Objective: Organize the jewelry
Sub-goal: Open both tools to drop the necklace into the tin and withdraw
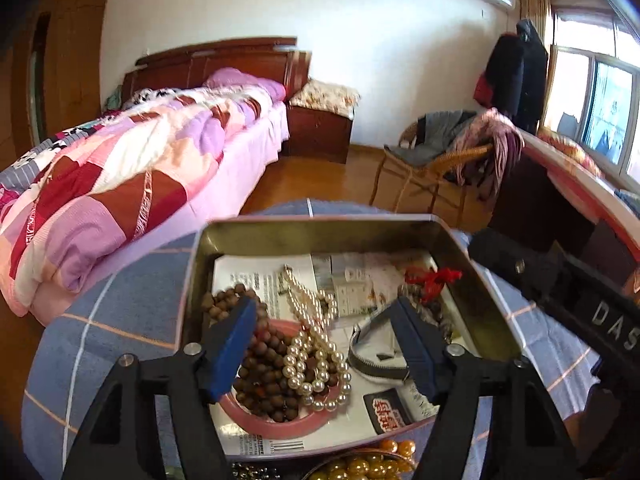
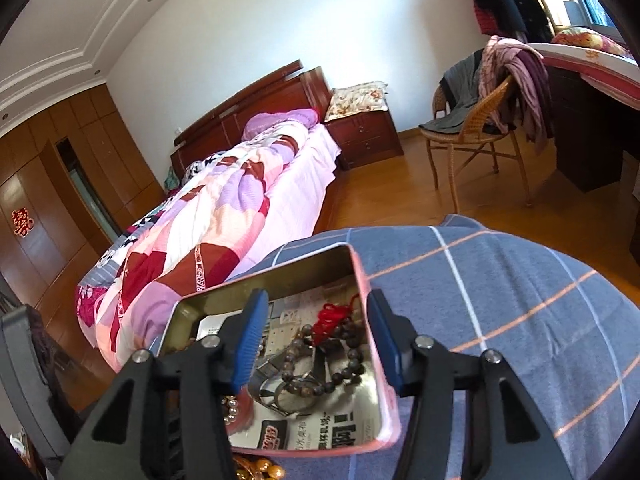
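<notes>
Both open and empty over the metal tin: left gripper straddling pearl necklace and brown beads, right gripper nearer the dark bead bracelet

Tin walls (raised all round) hem the jewelry; open from above.

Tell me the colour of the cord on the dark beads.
Red cord, clearest in the right wrist view.
</notes>
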A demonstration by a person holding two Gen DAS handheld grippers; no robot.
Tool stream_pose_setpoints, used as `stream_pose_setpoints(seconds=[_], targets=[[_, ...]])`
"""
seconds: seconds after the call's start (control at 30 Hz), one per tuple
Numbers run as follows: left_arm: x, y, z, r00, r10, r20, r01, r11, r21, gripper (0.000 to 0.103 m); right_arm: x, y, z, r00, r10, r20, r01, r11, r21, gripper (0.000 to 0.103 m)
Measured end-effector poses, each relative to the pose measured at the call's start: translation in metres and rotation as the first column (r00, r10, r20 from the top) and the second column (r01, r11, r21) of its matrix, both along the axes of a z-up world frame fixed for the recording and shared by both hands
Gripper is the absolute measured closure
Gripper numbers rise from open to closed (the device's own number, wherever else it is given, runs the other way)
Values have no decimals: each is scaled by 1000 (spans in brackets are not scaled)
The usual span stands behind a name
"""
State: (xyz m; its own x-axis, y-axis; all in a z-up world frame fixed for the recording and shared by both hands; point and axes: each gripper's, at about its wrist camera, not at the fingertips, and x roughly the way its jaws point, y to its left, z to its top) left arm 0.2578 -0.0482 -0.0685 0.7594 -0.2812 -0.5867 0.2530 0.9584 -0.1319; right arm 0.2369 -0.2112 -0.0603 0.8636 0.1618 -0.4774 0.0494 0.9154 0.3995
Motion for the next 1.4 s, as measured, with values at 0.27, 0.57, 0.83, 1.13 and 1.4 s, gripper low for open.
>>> stream_pose_setpoints(seconds=[0.27, 0.57, 0.83, 1.13, 1.4], targets=[[-21, 22, 9, 999, 41, -9, -41, 999, -29, 33, -21, -15, -7, 992, -105, -68, 106, 994, 12, 45], [-70, 48, 3, 995, 97, -2, -96, 994, 49, 33, -58, -15, -19, 986, -110, -128, 114, 993, 26, 44], [-97, 77, -9, 990, 121, -73, -119, 992, 37, 33, -73, -2, -26, 984, -80, -157, 84, 996, 20, 44], [-109, 99, -17, 976, 177, -129, -169, 983, 68, 33, -80, 15, -29, 986, -37, -163, 34, 999, -21, 44], [-111, 105, -21, 976, 169, -135, -164, 985, 47, 33, -84, 48, -33, 980, 95, -174, -104, 994, -45, 46]])
